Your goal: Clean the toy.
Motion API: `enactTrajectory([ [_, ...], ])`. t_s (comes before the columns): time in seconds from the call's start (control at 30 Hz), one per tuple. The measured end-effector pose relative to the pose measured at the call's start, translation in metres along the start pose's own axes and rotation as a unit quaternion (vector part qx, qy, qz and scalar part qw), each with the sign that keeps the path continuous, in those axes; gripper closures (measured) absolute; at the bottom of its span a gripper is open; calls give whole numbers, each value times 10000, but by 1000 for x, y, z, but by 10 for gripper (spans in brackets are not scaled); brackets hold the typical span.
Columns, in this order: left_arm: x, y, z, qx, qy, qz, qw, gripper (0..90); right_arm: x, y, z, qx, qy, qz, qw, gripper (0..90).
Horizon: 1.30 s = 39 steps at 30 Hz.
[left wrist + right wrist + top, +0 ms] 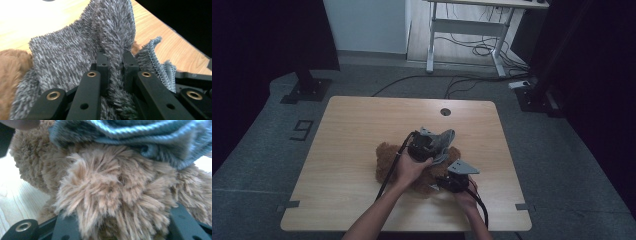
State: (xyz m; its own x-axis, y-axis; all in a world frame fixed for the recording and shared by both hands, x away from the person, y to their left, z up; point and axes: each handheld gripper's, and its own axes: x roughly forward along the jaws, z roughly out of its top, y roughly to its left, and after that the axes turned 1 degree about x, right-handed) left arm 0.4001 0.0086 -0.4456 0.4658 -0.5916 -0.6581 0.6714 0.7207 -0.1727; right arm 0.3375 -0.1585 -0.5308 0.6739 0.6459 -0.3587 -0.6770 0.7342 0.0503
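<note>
A brown plush teddy bear (387, 161) lay at centre frame in the high view, on the near middle of a pale wood-grain table (357, 125), its long axis running roughly from left to lower right of the frame; which end was the head could not be told. A grey fleece garment (445, 139) sat over the bear's upper right part, one flap lifted toward the upper right of the frame. In the left gripper view the garment (75, 55) showed as a shaggy, mottled grey pile with a ribbed, wavy knit hem (157, 62) at right, and a vertical fold of it ran down between the two black jaws. The left gripper (115, 62) was pinched narrow on that fold, pads pressing the pile from both sides; in the high view it (431, 145) sat just above centre, over the bear. The bear's fur (10, 75) showed at the left edge of that view, tan and long-fibred. The right gripper (443, 185) was at lower centre-right in the high view, up against the bear's lower right end. In the right gripper view, tufted light-brown fur (107, 195) bulged between the black jaws at the bottom corners, the jaws partly closed around a rounded lump of the bear; the grey garment's ribbed edge (140, 135) crossed the top of the frame. A round grommet hole (445, 111) marked the table's far edge, and cables (472, 50) trailed on the floor beyond.
</note>
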Motion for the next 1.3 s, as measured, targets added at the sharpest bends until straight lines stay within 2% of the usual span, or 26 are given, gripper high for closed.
enactTrajectory([
  [0.2, -15, 16, -7, -12, 17, 338, 9994, 792, 0, 0, 0, 82, 32, -41, 10000, 540],
  [0.33, -29, 35, -20, -184, 19, 510, 9985, 791, 0, -1, 0, 106, 15, -55, 9999, 540],
  [0.4, -41, 44, -28, -187, -36, 521, 9985, 792, 0, -1, 0, 116, 15, -44, 9999, 540],
  [0.5, -59, 54, -38, -129, -107, 706, 9974, 791, 0, -2, 0, 152, 16, -47, 9999, 540],
  [0.73, -96, 94, -67, -592, -270, 907, 9938, 790, 0, -2, 0, 223, -7, -45, 9997, 540],
  [0.87, -104, 112, -87, -822, -222, 1018, 9912, 791, 0, -3, -1, 252, -9, -40, 9997, 539],
  [0.97, -102, 124, -104, -1076, -101, 899, 9901, 792, 0, -3, -1, 277, -26, -42, 9996, 539],
  [1.03, -101, 128, -112, -1205, -80, 804, 9894, 793, 1, -4, -2, 294, -33, -38, 9996, 539],
  [1.1, -103, 130, -113, -1297, -145, 713, 9889, 792, 1, -4, -2, 304, -38, -32, 9995, 539],
  [1.17, -108, 127, -107, -1240, -201, 729, 9894, 792, 1, -4, -2, 318, -41, -33, 9995, 539],
  [1.23, -114, 120, -97, -1162, -356, 672, 9903, 791, 1, -5, -2, 329, -44, -45, 9994, 539],
  [1.3, -118, 107, -83, -1005, -511, 559, 9921, 791, 1, -4, -2, 331, -42, -56, 9994, 539],
])
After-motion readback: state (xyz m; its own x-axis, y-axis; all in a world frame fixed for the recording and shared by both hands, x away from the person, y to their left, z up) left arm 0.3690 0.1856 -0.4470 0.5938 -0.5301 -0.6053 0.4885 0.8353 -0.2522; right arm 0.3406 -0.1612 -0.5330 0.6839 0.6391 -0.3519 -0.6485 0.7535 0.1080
